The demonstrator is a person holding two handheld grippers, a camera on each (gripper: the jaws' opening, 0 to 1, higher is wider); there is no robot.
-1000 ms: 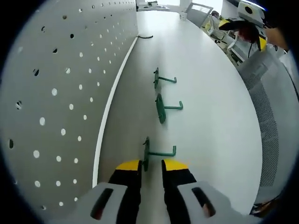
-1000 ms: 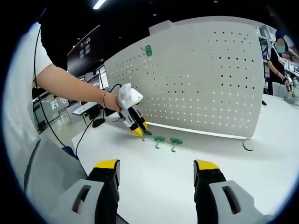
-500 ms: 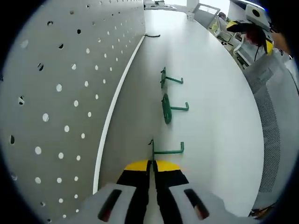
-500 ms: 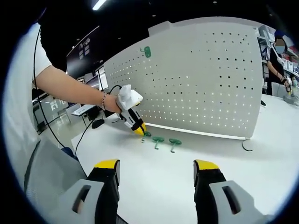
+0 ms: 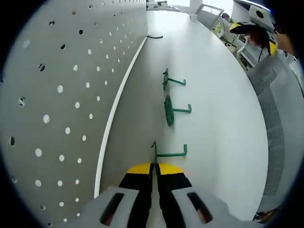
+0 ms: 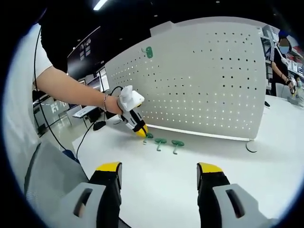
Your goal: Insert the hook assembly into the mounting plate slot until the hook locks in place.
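Three green hooks lie in a row on the white table beside the white pegboard (image 5: pixel 57 95). My left gripper (image 5: pixel 154 167) is shut on the round base of the nearest green hook (image 5: pixel 168 153), whose arm points right. The middle hook (image 5: pixel 170 110) and the far hook (image 5: pixel 167 80) lie free beyond it. In the right gripper view, the left gripper (image 6: pixel 140 131) pinches the leftmost hook (image 6: pixel 149 136) next to the other two hooks (image 6: pixel 167 142); a fourth green hook (image 6: pixel 149 52) hangs high on the pegboard (image 6: pixel 204 80). My right gripper (image 6: pixel 159 167) is open, near the table edge, holding nothing.
A person's arm (image 6: pixel 76 92) holds the left gripper. A black cable (image 5: pixel 150 36) lies at the pegboard's far end. The pegboard's foot (image 6: pixel 251 148) rests on the table at right. Grey mesh (image 5: pixel 278 123) borders the table. Another person (image 6: pixel 284 50) stands far right.
One second ago my left gripper stood open around the nearest hook's base; it has since shut on it. The right gripper has hardly moved.
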